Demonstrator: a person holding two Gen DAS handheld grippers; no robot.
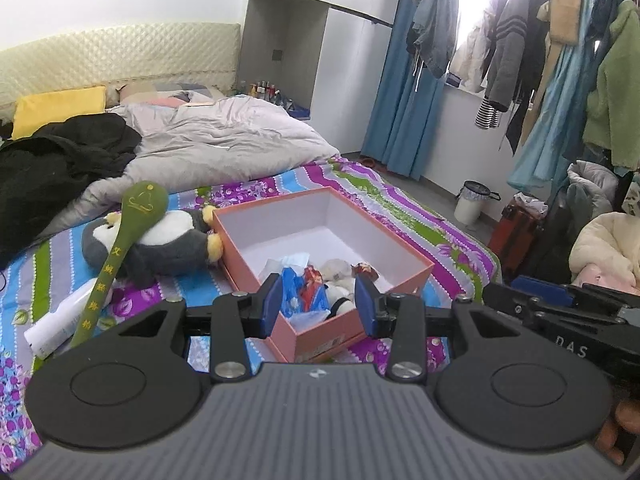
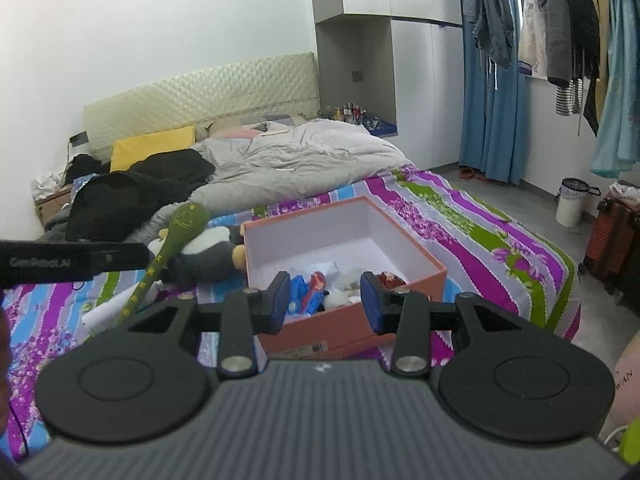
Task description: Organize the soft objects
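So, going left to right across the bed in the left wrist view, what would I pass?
White bottle → green long-handled massage hammer lying across the grey plush penguin → open pink box holding small soft toys and packets → bare striped floral sheet at the bed's edge.

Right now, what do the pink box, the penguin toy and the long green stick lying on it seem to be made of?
Pink box: likely matte cardboard, given its thin, stiff walls.
Penguin toy: plush, with a fuzzy grey and white pile.
Green stick: apparently stuffed cloth, soft-edged, with yellow stitched or printed characters.
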